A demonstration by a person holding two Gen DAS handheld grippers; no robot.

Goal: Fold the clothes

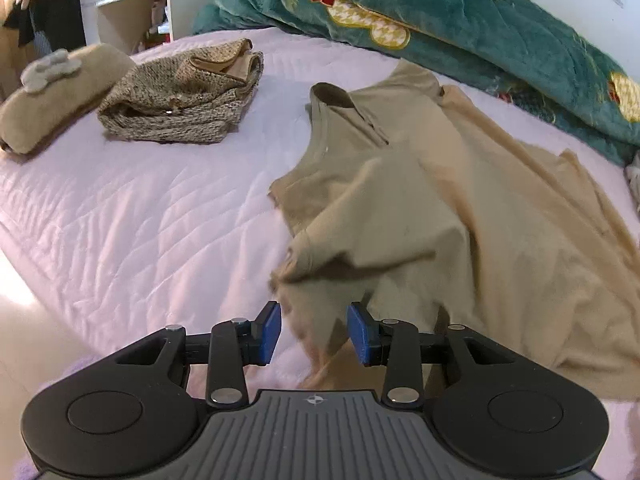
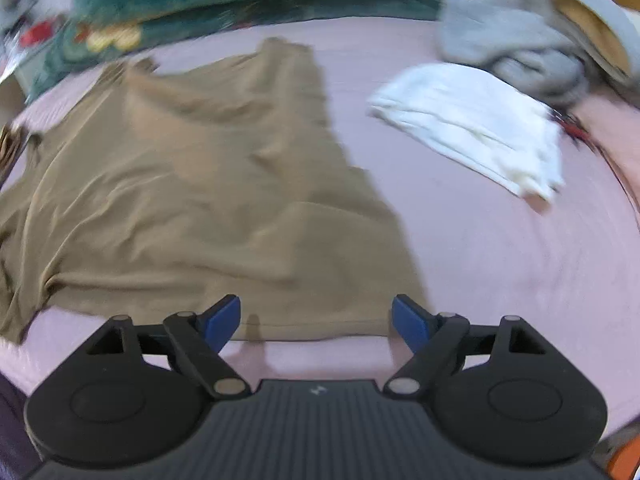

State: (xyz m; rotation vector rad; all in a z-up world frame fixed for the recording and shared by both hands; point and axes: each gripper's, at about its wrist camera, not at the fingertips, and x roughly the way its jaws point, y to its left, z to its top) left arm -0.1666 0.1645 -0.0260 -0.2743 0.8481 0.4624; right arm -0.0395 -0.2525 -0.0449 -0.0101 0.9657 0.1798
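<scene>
Blue-padded fingers (image 1: pixel 272 330) of the left gripper (image 1: pixel 314 330) stand spread, with a sleeve of the tan shirt (image 1: pixel 420 208) draped loosely between them, not pinched. That shirt lies spread on the pink bed (image 1: pixel 140 220), collar toward 12 o'clock. At 10 o'clock sit a folded tweed garment (image 1: pixel 180 100) and a beige bundle (image 1: pixel 60 92). Spread wide, the right gripper (image 2: pixel 316 318) hovers at the shirt's hem; a white folded cloth (image 2: pixel 472 124) lies at 2 o'clock.

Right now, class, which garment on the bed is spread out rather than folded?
The tan shirt, lying open beside the left gripper; the tweed knit and white garment are folded bundles.
</scene>
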